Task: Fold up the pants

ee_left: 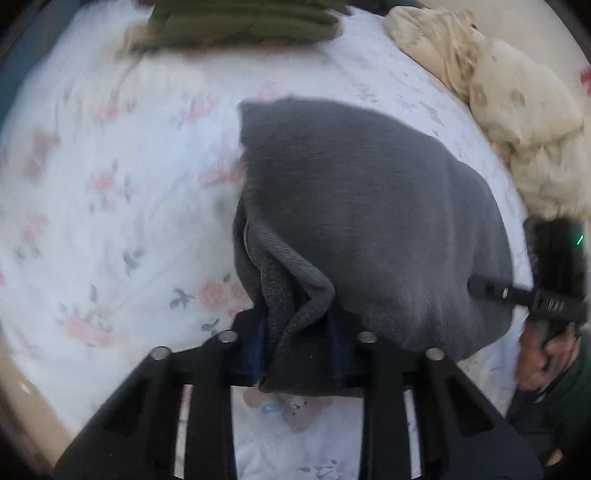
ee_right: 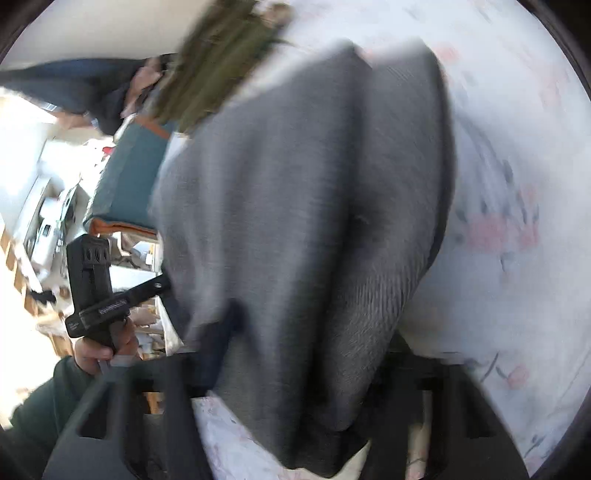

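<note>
The grey pants (ee_left: 369,221) hang folded over the floral bed sheet (ee_left: 110,184). My left gripper (ee_left: 299,354) is shut on a bunched edge of the grey pants, which fill the space between its fingers. My right gripper (ee_right: 295,373) is shut on the other edge of the grey pants (ee_right: 314,221), and the cloth drapes away from it over the bed. The right gripper also shows in the left wrist view (ee_left: 491,290), its finger against the pants' right side. The left gripper shows in the right wrist view (ee_right: 110,291), held by a hand.
A folded olive-green garment (ee_left: 243,20) lies at the far edge of the bed. A cream quilt (ee_left: 517,110) is heaped at the far right. A teal cushion (ee_right: 125,177) and a cluttered floor lie beyond the bed's edge.
</note>
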`<state>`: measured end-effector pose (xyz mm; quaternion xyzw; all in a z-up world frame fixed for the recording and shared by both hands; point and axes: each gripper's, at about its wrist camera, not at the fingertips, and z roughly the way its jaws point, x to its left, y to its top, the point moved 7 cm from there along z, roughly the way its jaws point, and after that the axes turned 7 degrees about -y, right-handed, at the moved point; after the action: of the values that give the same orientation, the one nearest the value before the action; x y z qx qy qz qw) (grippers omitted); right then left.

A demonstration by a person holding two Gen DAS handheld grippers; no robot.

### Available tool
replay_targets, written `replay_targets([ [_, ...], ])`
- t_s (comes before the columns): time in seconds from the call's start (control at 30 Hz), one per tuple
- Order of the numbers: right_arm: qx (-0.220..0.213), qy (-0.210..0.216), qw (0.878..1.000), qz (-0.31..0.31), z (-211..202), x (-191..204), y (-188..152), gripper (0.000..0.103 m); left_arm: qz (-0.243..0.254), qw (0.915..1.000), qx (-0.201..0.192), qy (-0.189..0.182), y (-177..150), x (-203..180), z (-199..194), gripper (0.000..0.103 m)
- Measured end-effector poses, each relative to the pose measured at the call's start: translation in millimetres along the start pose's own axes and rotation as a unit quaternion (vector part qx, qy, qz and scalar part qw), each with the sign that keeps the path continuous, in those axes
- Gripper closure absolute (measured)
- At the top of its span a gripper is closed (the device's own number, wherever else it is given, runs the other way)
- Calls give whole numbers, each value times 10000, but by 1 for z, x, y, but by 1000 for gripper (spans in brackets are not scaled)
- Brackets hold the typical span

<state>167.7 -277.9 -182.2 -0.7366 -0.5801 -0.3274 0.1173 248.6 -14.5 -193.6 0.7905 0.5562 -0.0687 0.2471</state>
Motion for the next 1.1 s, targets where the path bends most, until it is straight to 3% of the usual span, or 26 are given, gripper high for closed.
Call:
replay_targets([
  [0.03,-75,0,10000,-63,-7,3,4,81,-77,9998,-159,18,4,-6,-12,87],
  [0.13,-309,3,9993,-198,-32,10,18,83,-331,9984,-438,-165,5,-25,-45,90],
  [0.2,-201,96,9995,-223,-46,13,20,83,-565,9974,-395,-201,-7,-36,-56,90],
  [0.3,316,112,9985,-432,-55,17,1,83,-1247,9919,-34,-245,-52,-42,-59,90],
  [0.43,1007,-382,9934,-385,-49,1,-51,79,-1705,9839,509,-147,-124,-45,-42,91],
  [0.53,1579,-830,9840,9,-39,-24,-89,65,-1449,9862,728,341,-148,-42,-27,87],
  [0.6,1739,-979,9799,-18,-41,-26,-101,64,-1198,9886,660,628,-148,-41,-30,82],
  [0.67,1550,-1261,9796,-200,-59,-21,-100,64,-1254,9864,514,929,-147,-34,-40,67],
  [0.7,1390,-1402,9801,-214,-71,-19,-96,64,-1323,9853,451,978,-147,-31,-47,65],
  [0.83,478,-1629,9855,-76,-127,-23,-91,62,-1341,9883,-22,727,-144,-35,-71,64],
  [0.93,416,-1445,9886,-77,-136,-23,-100,62,-1325,9898,-63,521,-152,-41,-69,63],
  [1.03,678,-1621,9839,-334,-111,-18,-111,62,-1221,9914,36,479,-152,-50,-50,66],
  [1.07,800,-1625,9827,-398,-99,-14,-115,67,-1194,9919,74,428,-149,-54,-45,87],
  [1.1,842,-1698,9808,-464,-96,-15,-116,72,-1169,9923,119,392,-147,-55,-42,101],
])
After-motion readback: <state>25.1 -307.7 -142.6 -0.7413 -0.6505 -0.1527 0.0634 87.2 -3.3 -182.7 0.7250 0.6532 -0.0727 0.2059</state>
